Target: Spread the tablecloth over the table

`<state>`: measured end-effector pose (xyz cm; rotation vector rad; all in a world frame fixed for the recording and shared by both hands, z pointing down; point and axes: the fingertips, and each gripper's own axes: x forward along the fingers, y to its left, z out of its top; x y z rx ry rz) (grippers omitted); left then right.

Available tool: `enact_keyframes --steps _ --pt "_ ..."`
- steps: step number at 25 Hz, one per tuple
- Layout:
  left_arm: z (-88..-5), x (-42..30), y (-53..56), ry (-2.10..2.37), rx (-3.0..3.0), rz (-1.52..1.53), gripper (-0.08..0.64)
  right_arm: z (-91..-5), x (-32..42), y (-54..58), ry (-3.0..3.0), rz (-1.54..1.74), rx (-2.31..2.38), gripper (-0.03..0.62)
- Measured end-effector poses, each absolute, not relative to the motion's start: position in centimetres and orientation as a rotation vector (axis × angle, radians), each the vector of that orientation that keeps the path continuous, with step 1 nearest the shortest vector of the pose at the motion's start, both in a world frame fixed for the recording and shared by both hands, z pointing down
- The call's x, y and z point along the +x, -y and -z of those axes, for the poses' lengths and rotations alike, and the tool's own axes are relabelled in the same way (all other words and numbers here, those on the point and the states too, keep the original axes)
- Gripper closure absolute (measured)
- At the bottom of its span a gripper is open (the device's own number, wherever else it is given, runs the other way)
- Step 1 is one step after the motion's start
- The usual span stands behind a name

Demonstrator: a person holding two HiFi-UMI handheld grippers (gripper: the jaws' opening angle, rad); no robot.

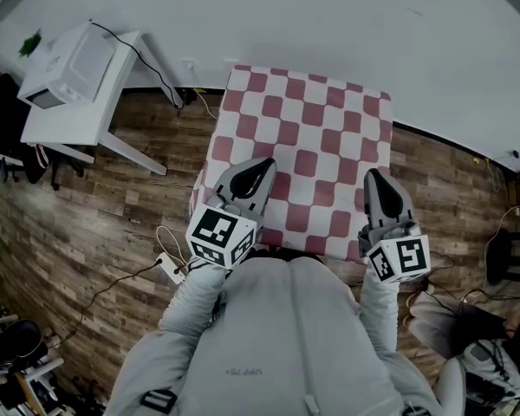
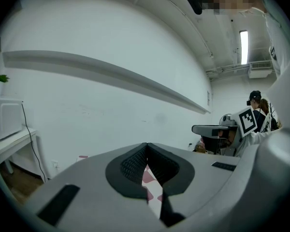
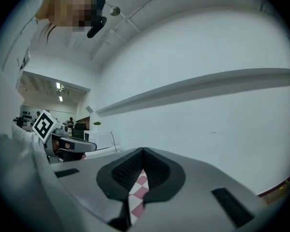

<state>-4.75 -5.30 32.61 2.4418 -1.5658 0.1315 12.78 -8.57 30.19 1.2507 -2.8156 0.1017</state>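
Checkered tablecloth (image 1: 308, 120) lies spread over the table (fully hidden beneath), stretching away ahead of both claws. Left gripper (image 1: 262, 167) and right gripper (image 1: 377, 178) are shut at its near edge, equally near; pinch unclear.

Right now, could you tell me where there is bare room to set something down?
The tablecloth is bare from the wall down to its near edge, where the left gripper and right gripper crowd it. The side table mostly holds the microwave.
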Motion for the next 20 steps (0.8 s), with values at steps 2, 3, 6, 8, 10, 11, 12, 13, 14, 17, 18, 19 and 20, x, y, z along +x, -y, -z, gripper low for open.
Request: enact_keyframes --steps 2,3,6,8,10,11,12,13,14,17,18,19,20 --pt "-32.65 -5.17 5.19 1.583 2.442 -0.141 0.535 -30.26 12.77 8.48 2.812 -0.099 1.254 0.572" --pt "-32.62 -5.35 5.16 1.591 2.445 -0.143 0.535 -30.3 12.78 8.48 2.811 -0.099 1.256 0.572" --pt "-32.41 -5.7 5.1 1.608 2.461 -0.148 0.535 -30.39 12.83 8.54 2.811 -0.101 1.261 0.572" --pt "-32.26 -5.66 4.99 1.607 2.473 -0.154 0.535 -30.41 12.89 8.46 2.809 -0.102 1.263 0.572" --pt "-32.13 -5.57 4.86 1.6 2.486 -0.164 0.535 -30.34 12.86 8.34 2.808 -0.101 1.263 0.572" --pt "-32.05 -5.58 4.82 1.597 2.491 -0.169 0.535 -30.29 12.81 8.31 2.808 -0.1 1.263 0.572" --pt "-32.0 -5.61 4.82 1.594 2.496 -0.173 0.535 -30.25 12.73 8.31 2.808 -0.097 1.262 0.572" --pt "-31.99 -5.61 4.84 1.591 2.499 -0.178 0.535 -30.22 12.66 8.34 2.808 -0.094 1.261 0.572" --pt "-32.02 -5.59 4.87 1.585 2.501 -0.182 0.535 -30.22 12.61 8.38 2.807 -0.091 1.261 0.572" --pt "-32.26 -5.46 4.96 1.561 2.507 -0.194 0.535 -30.26 12.55 8.46 2.804 -0.081 1.263 0.572" --pt "-32.3 -5.43 5.01 1.555 2.51 -0.198 0.535 -30.26 12.51 8.48 2.803 -0.078 1.264 0.572" --pt "-32.3 -5.41 5.05 1.55 2.515 -0.202 0.535 -30.25 12.47 8.49 2.803 -0.074 1.264 0.572" --pt "-32.3 -5.4 5.09 1.546 2.52 -0.206 0.535 -30.25 12.42 8.5 2.802 -0.07 1.264 0.572"
